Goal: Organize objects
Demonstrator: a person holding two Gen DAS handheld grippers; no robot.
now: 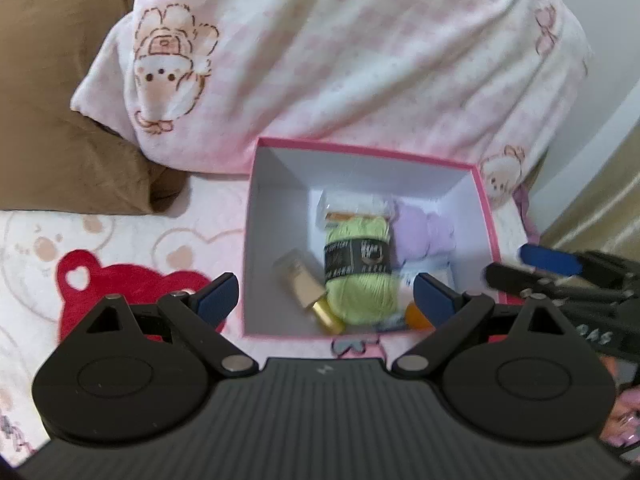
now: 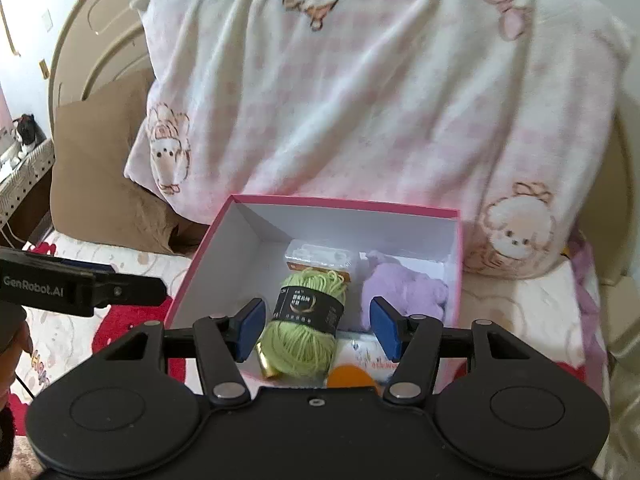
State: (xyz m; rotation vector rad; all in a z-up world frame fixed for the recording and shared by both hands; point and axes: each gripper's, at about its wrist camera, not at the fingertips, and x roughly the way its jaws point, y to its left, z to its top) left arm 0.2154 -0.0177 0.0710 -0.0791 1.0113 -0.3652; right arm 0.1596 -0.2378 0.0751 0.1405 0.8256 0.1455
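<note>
A pink box (image 1: 360,148) (image 2: 344,202) with white inner walls stands open on the bed. In it lie a green yarn ball (image 1: 358,236) (image 2: 304,344) with a black band, a gold bottle (image 1: 304,284) (image 2: 266,364), a fluffy purple item (image 1: 424,236) (image 2: 404,292), a clear plastic case (image 1: 352,206) (image 2: 320,258), a white packet (image 2: 364,354) and something orange (image 1: 418,318) (image 2: 352,376). My left gripper (image 1: 326,296) hovers over the box's near edge, jaws wide apart and empty. My right gripper (image 2: 318,328) is open above the yarn, its pads clear of it.
A pink-and-white blanket (image 1: 340,60) with cartoon prints is heaped behind the box. A brown pillow (image 1: 60,120) lies at the left, and a red bear shape (image 1: 120,288) is on the sheet. Each gripper shows at the edge of the other's view, the right gripper (image 1: 560,272) and the left gripper (image 2: 120,292).
</note>
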